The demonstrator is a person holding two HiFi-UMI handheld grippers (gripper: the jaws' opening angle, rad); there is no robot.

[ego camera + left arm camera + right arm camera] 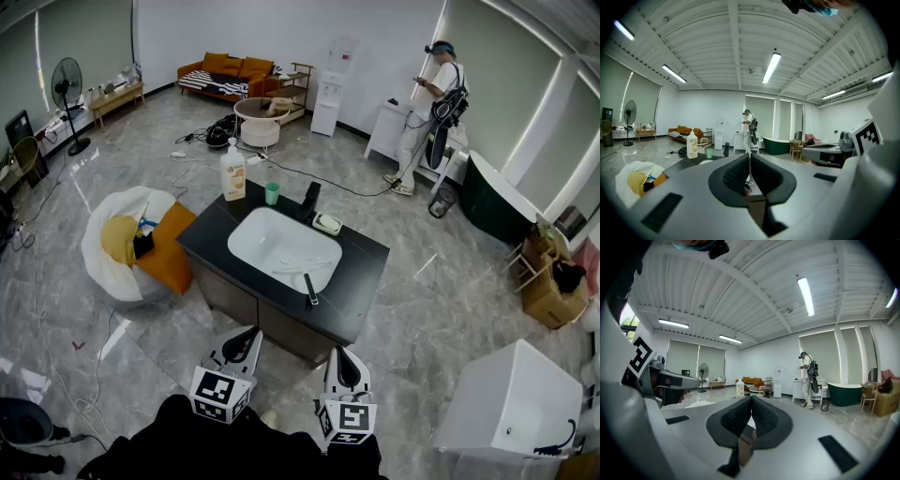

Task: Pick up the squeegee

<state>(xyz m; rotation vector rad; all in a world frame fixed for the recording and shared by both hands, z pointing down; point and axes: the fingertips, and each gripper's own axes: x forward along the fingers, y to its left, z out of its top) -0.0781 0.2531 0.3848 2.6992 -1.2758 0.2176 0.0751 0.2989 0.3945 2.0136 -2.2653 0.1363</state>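
- A black counter [361, 272] on a dark cabinet stands mid-room, with a white basin [272, 246] sunk into it.
- Along its far edge: a white bottle with an orange label [232, 173], a green cup [272, 193] just beside it, a black tap [310, 201], then a soap dish [327, 224].
- To the left, a white beanbag [103, 272] holds a yellow cushion [119, 239] and an orange cushion [167, 248].
- A pedestal fan [67, 89] stands by the left wall.
- An orange sofa [225, 73] sits at the back wall, a white water dispenser [328, 103] nearby.
- A person in white [427, 112] stands at the far right, near a dark green bathtub [497, 202].
- Cables [309, 178] trail across the grey marble floor [431, 300].
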